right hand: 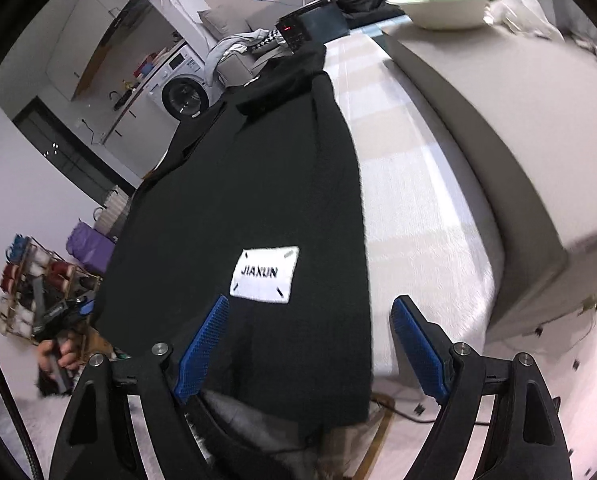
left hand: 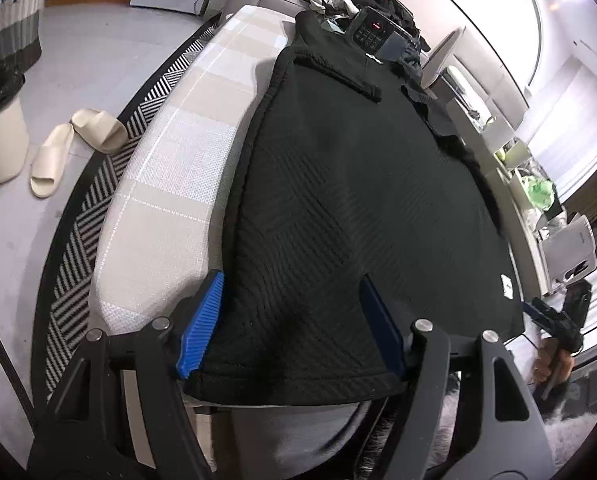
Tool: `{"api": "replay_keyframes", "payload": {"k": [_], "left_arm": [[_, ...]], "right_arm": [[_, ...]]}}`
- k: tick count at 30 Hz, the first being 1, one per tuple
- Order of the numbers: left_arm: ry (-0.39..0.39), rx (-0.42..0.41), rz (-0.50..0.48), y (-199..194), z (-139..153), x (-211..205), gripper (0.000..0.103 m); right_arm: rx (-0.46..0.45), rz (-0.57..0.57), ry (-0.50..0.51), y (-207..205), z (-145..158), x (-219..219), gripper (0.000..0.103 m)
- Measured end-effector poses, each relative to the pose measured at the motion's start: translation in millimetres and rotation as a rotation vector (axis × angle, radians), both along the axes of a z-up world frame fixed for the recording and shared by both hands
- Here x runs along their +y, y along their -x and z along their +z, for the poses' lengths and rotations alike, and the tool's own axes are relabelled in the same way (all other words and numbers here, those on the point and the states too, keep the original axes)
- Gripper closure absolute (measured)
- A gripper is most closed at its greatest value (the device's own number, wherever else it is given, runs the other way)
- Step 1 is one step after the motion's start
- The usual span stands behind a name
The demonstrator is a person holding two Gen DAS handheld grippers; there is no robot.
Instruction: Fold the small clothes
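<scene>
A black textured garment [left hand: 350, 200] lies spread flat along a beige checked padded board [left hand: 178, 168]. Its near hem hangs over the board's near end. My left gripper [left hand: 294, 324] is open, its blue pads astride the garment's near left corner, just above it. In the right wrist view the same garment [right hand: 258, 184] carries a white patch reading JIAXUN [right hand: 264, 274]. My right gripper [right hand: 310, 344] is open over the garment's near right edge, holding nothing. The other gripper and the hand holding it show at the side in each view [left hand: 558, 320] [right hand: 62, 320].
A black device with a keypad [left hand: 372, 30] and a heap of dark clothes [left hand: 382, 0] sit at the board's far end. Slippers [left hand: 74, 144] and a bin [left hand: 0, 140] stand on the floor at left. A grey sofa [right hand: 518, 128] with a bowl [right hand: 442, 8] runs along the right.
</scene>
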State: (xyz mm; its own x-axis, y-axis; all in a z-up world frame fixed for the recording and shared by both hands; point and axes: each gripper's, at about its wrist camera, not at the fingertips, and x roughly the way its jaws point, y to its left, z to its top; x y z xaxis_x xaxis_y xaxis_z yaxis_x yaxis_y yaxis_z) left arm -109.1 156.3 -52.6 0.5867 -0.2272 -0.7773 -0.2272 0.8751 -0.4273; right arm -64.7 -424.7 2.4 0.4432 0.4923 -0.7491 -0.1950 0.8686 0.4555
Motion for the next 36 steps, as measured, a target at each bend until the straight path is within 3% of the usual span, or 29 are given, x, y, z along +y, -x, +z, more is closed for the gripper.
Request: {"api": "replay_keyframes", "payload": {"k": [6,11,12,15,23,29,34,35,36], "left_arm": [[-0.027,0.003,-0.003,-0.8,0.4,-4.5,0.036],[-0.038,0.004,-0.007,-0.8,0.5,-6.8,0.036],[-0.038,0.004,-0.007,-0.9,0.4,-7.0,0.036],[-0.041,0.004,-0.006,-0.2,0.0,-7.4,0.036],[-0.054,0.003,-0.012,1.3,0.3,-8.2,0.036],[-0.059,0.006,-0.016,1.9,0.2,-7.6,0.036],[-0.073,0.009,-0.015,2.1,0.2,-7.3,0.036],[-0.077,0.012,-0.015,2.3,0.5,-9.4,0.036],[-0.081,0.013,-0.015,1.8,0.8,-10.4,0.036]], "right_arm": [[0.020,0.050,-0.038,17.5,3.5,-14.7,0.018],[0.026,0.132,-0.038,21.3,-1.0,0.6,0.025],[0.029,0.147,-0.049,21.6,-0.9,2.3,0.031],[0.017,0.184,-0.056,21.8,3.9,8.0,0.031],[0.083,0.109,-0.256,4.8,-5.8,-12.6,0.031],[0.131,0.081,-0.136,9.8,-3.3,-18.9,0.033],[0.185,0.076,-0.176,7.2,-20.9,-16.9,0.033],[0.198,0.076,-0.173,6.3,-25.8,-18.7,0.036],[0.210,0.075,-0.165,5.0,-29.1,-17.0,0.047]]}}
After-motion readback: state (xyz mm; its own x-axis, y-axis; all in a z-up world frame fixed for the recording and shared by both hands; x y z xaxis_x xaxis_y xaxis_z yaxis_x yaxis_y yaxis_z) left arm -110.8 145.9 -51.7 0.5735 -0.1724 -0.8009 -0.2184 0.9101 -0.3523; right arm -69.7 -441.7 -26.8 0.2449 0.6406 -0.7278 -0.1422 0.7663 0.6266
